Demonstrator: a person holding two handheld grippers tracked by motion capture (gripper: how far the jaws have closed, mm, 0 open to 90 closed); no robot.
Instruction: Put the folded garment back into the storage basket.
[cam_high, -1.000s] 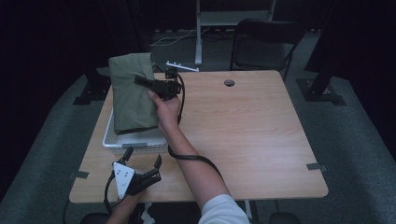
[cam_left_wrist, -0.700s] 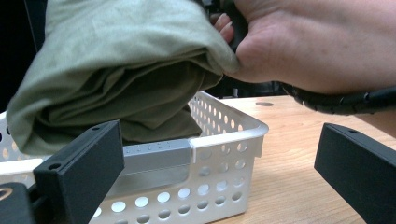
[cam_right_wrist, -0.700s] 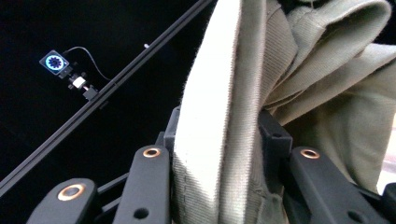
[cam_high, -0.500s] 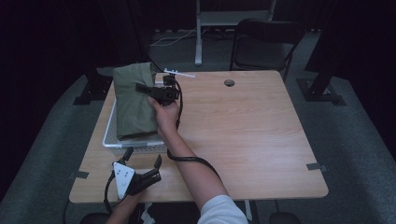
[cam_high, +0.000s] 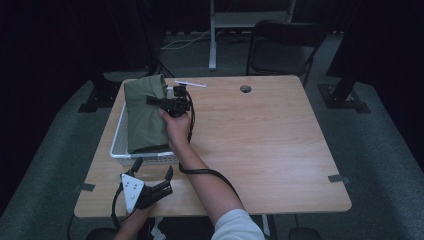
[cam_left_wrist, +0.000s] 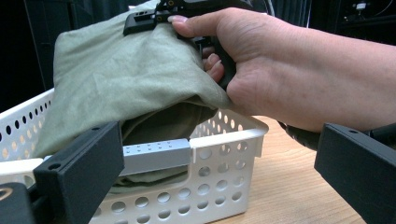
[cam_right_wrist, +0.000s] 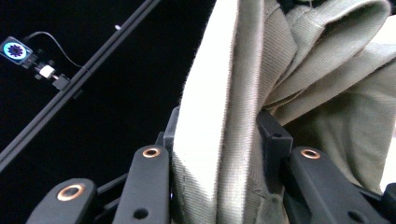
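Overhead, the right gripper (cam_high: 159, 101) clamps a folded olive garment (cam_high: 145, 117) over a white perforated basket (cam_high: 118, 140). Soft, light cloth; pinch its thick fold. The left gripper (cam_high: 152, 170) rests spread.

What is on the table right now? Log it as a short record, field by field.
surface: wooden table
container: white perforated basket, near the table's left edge
cloth: folded olive-green garment, lying in and over the basket
right hand-held gripper: jaws shut on a fold of the garment
left hand-held gripper: jaws open, at the near table edge, facing the basket
other item: thin white strip near the far edge
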